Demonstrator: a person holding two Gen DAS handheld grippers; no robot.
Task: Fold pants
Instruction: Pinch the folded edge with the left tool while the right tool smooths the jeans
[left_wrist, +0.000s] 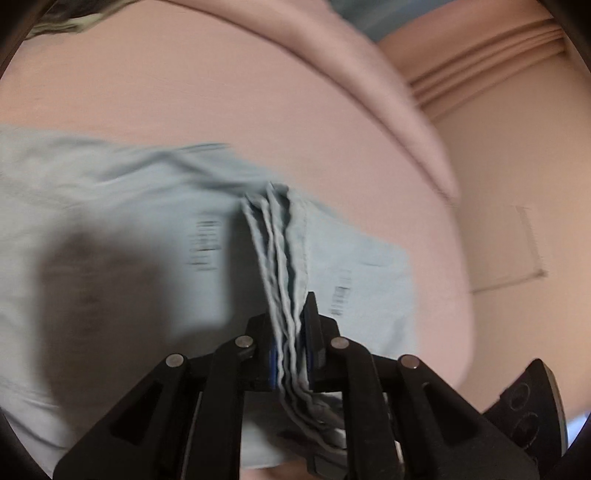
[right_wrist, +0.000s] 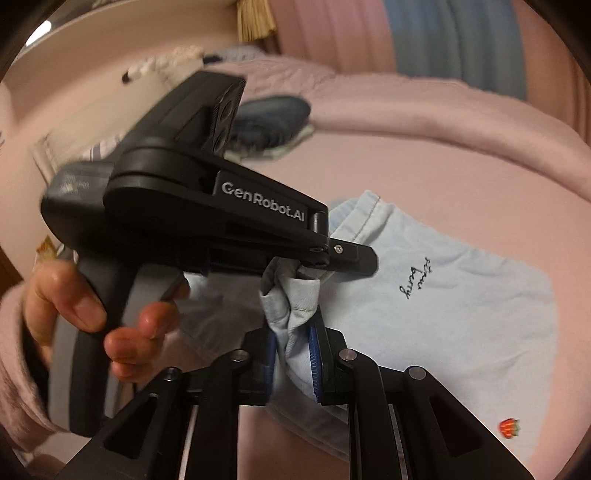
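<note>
**Both grippers clamped on the pants, mid-fold on the bed**

From where I'm sitting, both grippers have cloth in them. In the left wrist view, the left gripper (left_wrist: 291, 332) is squeezed tight on a stack of hems or edges of the pale blue pants (left_wrist: 110, 229). The bundle runs straight out between the pads and away from the camera, several layers thick, and a bit of it hangs back toward the near side under the jaws. The rest of the pants spreads out flat to the left and right on the pink bed sheet (left_wrist: 184, 92). That view is pretty blurry, so I can't read the little printed marks on the cloth.

In the right wrist view, the right gripper (right_wrist: 293, 350) has a bunched wad of the same blue cloth sitting between its blue pads, pressed on both sides. The jaws aren't fully closed, because the wad fills the gap. Just past it, the left gripper comes in from the left with its tip on the same bunch, held by a hand (right_wrist: 92, 314) in a pink sleeve (right_wrist: 14, 369). The pants lie flat to the right of both tips, with small dark script on them and a little strawberry patch (right_wrist: 510, 428) near the right edge. At the far left of the bed sits a dark folded garment (right_wrist: 273, 118).
</note>
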